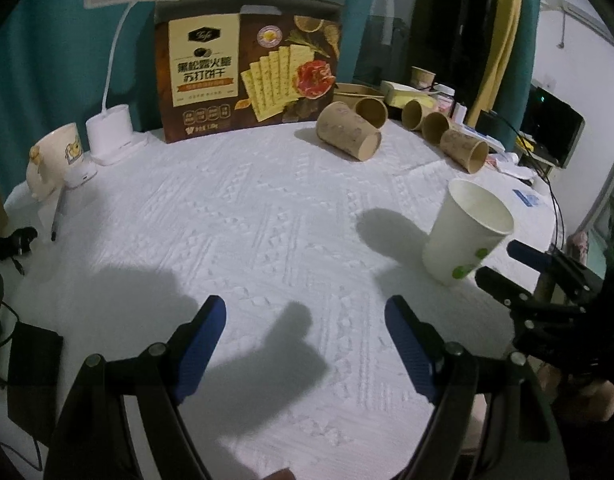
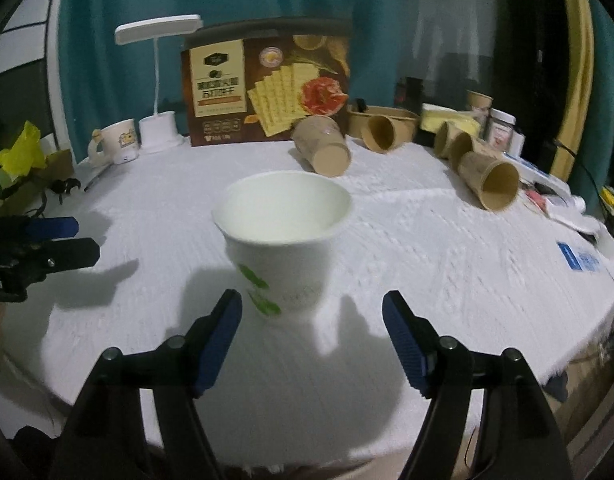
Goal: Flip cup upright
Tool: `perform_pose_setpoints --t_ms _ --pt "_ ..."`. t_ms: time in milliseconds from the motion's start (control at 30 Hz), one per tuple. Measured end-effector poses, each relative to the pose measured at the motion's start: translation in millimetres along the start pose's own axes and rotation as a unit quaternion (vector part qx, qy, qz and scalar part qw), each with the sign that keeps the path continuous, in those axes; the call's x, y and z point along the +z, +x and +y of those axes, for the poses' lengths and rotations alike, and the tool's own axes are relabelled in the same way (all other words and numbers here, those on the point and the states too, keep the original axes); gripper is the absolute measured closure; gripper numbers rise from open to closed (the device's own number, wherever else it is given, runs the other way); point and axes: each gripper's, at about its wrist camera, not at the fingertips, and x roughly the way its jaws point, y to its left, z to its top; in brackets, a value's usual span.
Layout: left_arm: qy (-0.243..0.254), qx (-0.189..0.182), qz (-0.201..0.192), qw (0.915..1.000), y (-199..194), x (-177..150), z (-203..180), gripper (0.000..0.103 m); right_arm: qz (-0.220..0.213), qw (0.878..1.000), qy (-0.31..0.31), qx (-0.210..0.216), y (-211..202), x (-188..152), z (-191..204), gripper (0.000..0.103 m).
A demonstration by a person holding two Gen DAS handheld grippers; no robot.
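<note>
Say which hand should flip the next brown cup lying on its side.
Right, probably. The right gripper, jaws open and empty behind the upright white cup, faces the nearest tipped brown cup; the left gripper sits further across the cloth.

The cup (image 2: 281, 240) is smooth white paper, matt; the brown cups (image 1: 349, 131) at one o'clock look like kraft paper. A white embossed cloth (image 1: 267, 220) covers the table. The gripper pads (image 1: 205, 344) are ribbed blue rubber on black plastic.
</note>
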Motion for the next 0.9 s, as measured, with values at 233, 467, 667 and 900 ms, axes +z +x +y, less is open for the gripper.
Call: perform_pose_setpoints --t_ms 233,467,667,900 --pt "0.029 -0.002 -0.029 0.9992 -12.3 -5.2 -24.7 0.014 0.008 0.999 0.036 -0.025 -27.7 -9.7 -23.2 0.033" --pt "0.064 -0.014 -0.054 0.9964 -28.2 -5.5 -50.0 0.01 0.008 0.996 0.075 -0.043 -60.1 -13.4 -46.1 0.033" --pt "0.082 -0.02 -0.093 0.992 -49.3 3.0 -65.0 0.006 -0.002 0.993 0.099 -0.062 -90.1 -9.7 -65.8 0.032" --pt "0.103 -0.023 -0.148 0.9833 -78.2 19.3 -81.2 0.004 -0.03 0.99 0.108 -0.086 -125.2 5.2 -79.3 0.032"
